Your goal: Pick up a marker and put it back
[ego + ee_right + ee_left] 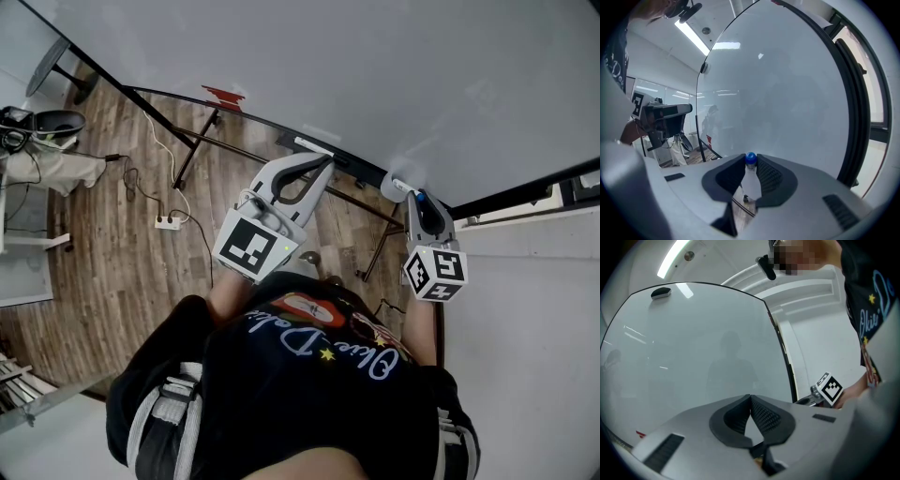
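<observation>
left gripper (750, 397): jaws shut, tips touching, nothing between the pads. In the head view it sits centre frame (323, 159), pointing up-right toward the lower edge of the board.
right gripper (750, 159): clamped on the marker, pads pressing on both sides. In the head view it's right of centre (412, 192), nose close to the board's black frame.
marker (751, 180): white barrel with a blue end, held between the right jaws. The blue end sticks out past the fingertips toward the board. In the head view only a bit of blue shows at the jaw tips (419, 198). Can't tell whether it touches the board.
whiteboard (375, 75): big, blank, black-framed. It fills the upper right of the head view and most of both gripper views (693, 348) (787, 93).
grippers relative: apart, left one further left along the board's bottom edge. Each shows at the edge of the other's view.
marker cubes: one on each gripper, left (253, 246), right (436, 272).
person: black printed shirt (309, 375), bottom centre of the head view, facing the board.
floor (112, 272): wood planks, left side of the head view. A white power strip (167, 222) with its cable lies near the board's stand.
</observation>
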{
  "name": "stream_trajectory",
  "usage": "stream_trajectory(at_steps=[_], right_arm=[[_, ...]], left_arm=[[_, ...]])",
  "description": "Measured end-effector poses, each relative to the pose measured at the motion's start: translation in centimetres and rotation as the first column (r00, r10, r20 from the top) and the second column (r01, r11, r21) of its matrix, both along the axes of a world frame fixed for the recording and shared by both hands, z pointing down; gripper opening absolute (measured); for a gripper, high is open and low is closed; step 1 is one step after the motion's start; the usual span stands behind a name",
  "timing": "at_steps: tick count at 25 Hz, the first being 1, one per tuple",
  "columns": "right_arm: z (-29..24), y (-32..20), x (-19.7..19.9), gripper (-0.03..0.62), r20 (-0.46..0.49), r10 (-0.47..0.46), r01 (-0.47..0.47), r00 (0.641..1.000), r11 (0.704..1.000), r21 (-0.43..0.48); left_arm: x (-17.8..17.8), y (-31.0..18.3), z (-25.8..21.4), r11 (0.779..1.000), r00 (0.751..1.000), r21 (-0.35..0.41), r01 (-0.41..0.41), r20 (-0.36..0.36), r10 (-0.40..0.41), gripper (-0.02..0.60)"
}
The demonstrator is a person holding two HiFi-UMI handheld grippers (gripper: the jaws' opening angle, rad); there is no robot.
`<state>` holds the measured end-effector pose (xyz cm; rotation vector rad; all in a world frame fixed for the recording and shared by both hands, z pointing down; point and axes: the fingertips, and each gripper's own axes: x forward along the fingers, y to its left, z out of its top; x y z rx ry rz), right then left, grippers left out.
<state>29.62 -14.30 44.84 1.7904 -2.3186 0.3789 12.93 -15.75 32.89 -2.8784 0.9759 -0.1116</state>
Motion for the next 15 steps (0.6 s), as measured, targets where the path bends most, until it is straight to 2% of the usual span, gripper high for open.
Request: stream_trajectory(at_steps=[12, 15], right_arm=[[0.20, -0.10, -0.01, 0.077, -0.016, 0.007, -0.006, 1.000, 1.000, 0.019], [-0.16, -0.11, 0.13, 0.096, -0.017, 0.017, -0.017, 1.000, 1.000, 0.024]], left_arm=[[-0.21, -0.04, 0.23, 1.000, 1.000, 0.000, 0.003, -0.004, -0.003, 0.003], [-0.19, -0.05, 0.15, 1.000, 1.000, -0.003, -0.004, -0.001, 0.004, 0.003]])
